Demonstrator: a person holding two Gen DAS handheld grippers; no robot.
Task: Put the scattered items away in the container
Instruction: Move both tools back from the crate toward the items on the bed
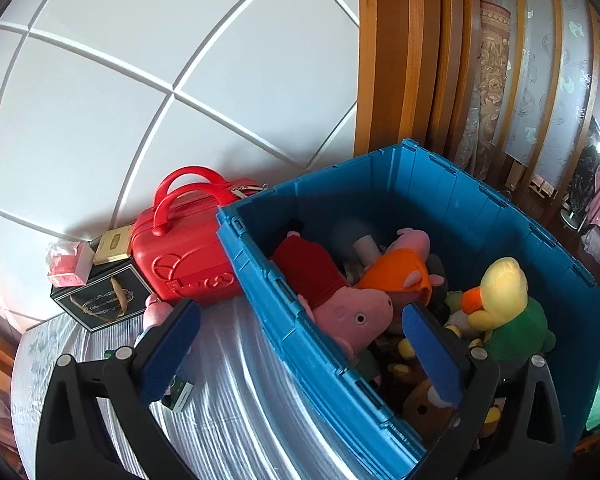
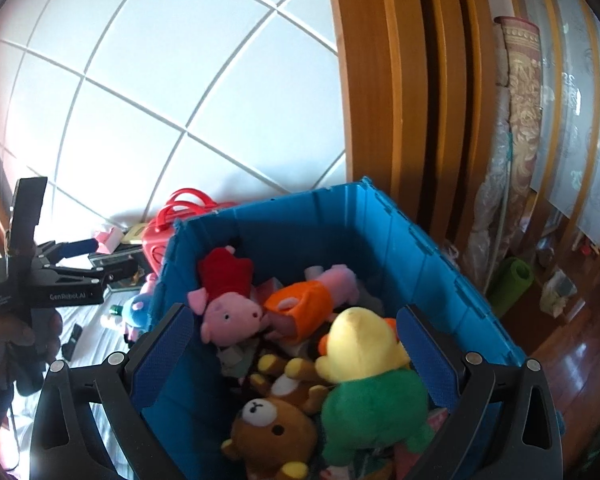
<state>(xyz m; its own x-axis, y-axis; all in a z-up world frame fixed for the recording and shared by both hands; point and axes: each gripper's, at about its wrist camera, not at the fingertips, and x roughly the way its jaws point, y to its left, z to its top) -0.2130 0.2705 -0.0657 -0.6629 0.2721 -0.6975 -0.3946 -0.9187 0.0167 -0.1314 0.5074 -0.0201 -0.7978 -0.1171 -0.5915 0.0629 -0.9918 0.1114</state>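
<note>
A blue plastic crate [image 1: 432,196] [image 2: 300,216] holds several plush toys: a pink pig in red [image 1: 340,300] [image 2: 228,304], a pig in orange [image 1: 400,272] [image 2: 304,304], a yellow duck in green [image 1: 504,308] [image 2: 364,368] and a brown bear [image 2: 272,432]. My left gripper [image 1: 300,352] is open and empty, straddling the crate's near wall. It also shows in the right wrist view [image 2: 80,256], left of the crate. My right gripper [image 2: 296,360] is open and empty above the crate. A pink plush [image 1: 158,312] and a blue plush [image 2: 136,312] lie on the bed outside.
A red case [image 1: 180,248] with handles, a black box [image 1: 100,300] and small pink and gold boxes sit on the striped bedsheet [image 1: 228,400] against the white padded wall. A small green-and-white box [image 1: 178,394] lies on the sheet. Wooden door frames and clutter stand to the right.
</note>
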